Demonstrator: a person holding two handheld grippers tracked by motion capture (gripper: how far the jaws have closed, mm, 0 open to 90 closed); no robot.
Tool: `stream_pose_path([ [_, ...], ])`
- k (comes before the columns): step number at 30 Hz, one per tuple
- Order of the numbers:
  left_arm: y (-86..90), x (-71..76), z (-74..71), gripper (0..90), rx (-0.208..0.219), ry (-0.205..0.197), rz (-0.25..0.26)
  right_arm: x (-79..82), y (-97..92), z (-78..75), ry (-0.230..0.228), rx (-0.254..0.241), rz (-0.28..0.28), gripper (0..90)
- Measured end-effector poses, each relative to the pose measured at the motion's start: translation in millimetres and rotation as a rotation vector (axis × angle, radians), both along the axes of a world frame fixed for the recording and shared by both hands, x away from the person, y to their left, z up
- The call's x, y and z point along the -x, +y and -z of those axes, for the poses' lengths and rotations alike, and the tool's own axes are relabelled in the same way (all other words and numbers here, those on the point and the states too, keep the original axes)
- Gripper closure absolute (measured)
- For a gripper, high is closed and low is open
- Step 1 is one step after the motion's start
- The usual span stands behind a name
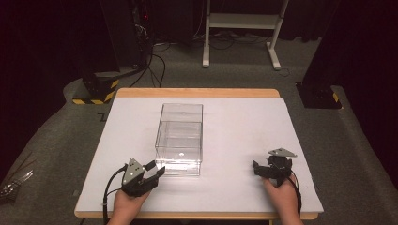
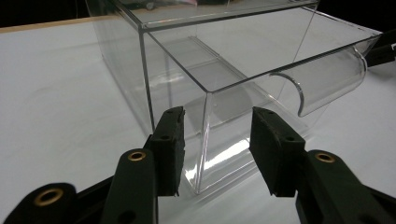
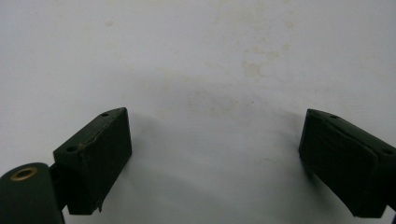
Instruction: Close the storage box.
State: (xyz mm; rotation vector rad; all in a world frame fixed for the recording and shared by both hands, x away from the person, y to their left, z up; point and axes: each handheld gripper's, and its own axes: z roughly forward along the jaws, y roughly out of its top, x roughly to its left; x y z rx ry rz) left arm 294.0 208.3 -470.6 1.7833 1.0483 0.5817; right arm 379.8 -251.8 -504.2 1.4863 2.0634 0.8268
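The clear plastic box stands upright on the white surface, a little left of the middle and nearer the front edge than the back, its long side running from front to back. It looks like a shell with a clear drawer inside: in the left gripper view a curved finger notch is cut into the front panel, and nothing shows inside the box. The left gripper sits at the box's front left corner. In its own view, its jaws stand a modest gap apart, one on each side of the vertical corner edge, and neither pad appears to press on the plastic. So the step in hand looks like the approach to a hold on that corner, probably to steady the shell. The right gripper rests near the front right corner of the surface, well apart from the box, and in its own view its jaws are spread wide over bare white surface with nothing between them. The next move, I judge, calls for the left jaws to close gently on the corner wall without sliding the light box. The right gripper would then have to travel across to the notched front, where one jaw could hook it to draw the drawer out.
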Motion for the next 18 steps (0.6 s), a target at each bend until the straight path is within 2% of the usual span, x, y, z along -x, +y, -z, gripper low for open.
stream_pose_path([
  [5,-1.1,-11.0,0.1,55.8,0.002,-0.001,-0.011,0.0,0.1,0.1,-0.002,-0.002,0.001,9.3],
  [18,-3.8,-27.9,0.7,56.7,0.007,0.000,-0.049,0.1,0.1,0.1,-0.001,-0.002,0.001,9.3],
])
